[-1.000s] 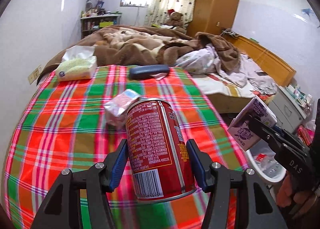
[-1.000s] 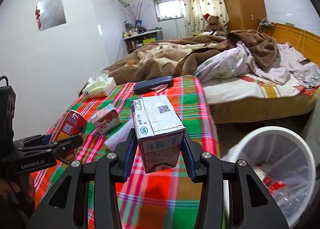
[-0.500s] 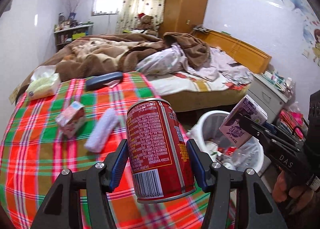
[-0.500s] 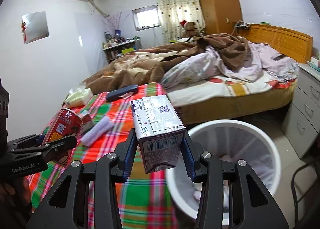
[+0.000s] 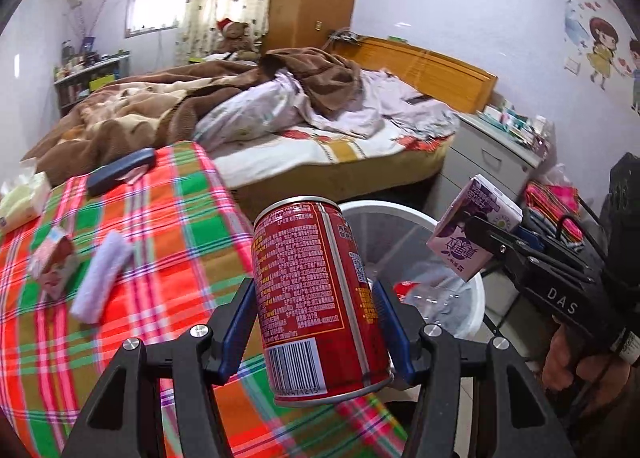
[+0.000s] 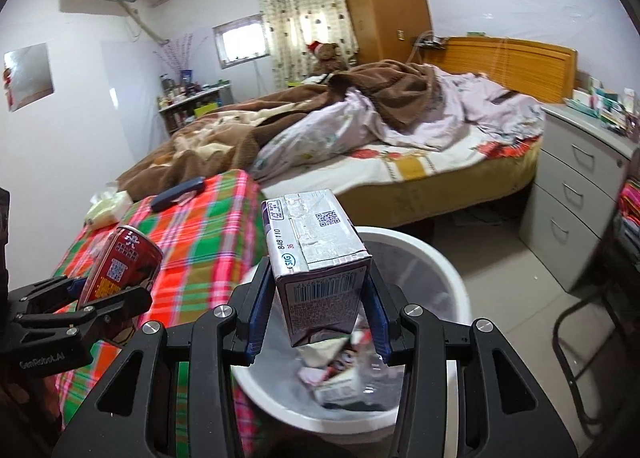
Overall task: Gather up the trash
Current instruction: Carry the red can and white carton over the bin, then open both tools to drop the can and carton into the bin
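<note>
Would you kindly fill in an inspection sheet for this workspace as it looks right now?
Surface: plaid-clothed table, partly littered.
Job's things: red drink can; purple milk carton; white waste bin holding trash.
Clutter: small pink carton, white cloth roll, dark case, tissue pack.
Grippers: left gripper clamps can; right gripper clamps carton over bin.
Cables: nothing seen.
Surroundings: unmade bed, grey drawers.

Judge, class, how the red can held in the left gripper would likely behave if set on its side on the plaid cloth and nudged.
The red can is a smooth cylinder, so it would probably roll. Its thin metal wall looks undented; a hard squeeze may crush it. The left gripper carries it tilted without spilling, so it seems light.
</note>
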Available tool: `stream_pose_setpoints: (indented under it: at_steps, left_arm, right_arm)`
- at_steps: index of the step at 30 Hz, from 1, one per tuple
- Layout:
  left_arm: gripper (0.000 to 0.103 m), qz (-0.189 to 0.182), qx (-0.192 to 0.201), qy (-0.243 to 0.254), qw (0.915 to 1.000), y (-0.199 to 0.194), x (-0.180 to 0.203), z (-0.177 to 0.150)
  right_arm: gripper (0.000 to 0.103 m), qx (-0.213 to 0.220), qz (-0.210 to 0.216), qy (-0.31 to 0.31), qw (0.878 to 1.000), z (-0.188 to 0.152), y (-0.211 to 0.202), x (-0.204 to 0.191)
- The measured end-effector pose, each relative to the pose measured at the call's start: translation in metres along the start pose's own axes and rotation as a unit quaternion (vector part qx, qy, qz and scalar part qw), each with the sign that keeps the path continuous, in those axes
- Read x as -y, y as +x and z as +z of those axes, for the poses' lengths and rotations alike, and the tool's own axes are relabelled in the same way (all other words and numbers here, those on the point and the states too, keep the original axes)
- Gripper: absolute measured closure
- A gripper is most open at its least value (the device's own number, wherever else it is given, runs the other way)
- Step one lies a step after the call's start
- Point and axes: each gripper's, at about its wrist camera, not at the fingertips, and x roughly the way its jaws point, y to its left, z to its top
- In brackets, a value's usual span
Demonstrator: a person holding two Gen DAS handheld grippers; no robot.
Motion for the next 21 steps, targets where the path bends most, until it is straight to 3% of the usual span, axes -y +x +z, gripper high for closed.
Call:
stream_pose_setpoints:
  at_steps: [11,21]
  left_arm:
    - [0.044,-0.022,-0.040,0.026,0.9986,0.046,0.035,-0.006]
    - [0.044,-0.033,-0.056,0.033,0.9973,0.066,0.043,-0.007]
  right_arm:
    - [0.059,-0.043,-0.040,0.010,0.998,-0.012,0.020,0.031]
    - [0.059,-0.069,-0.043,0.004,0.997,-0.017,0.026,0.040]
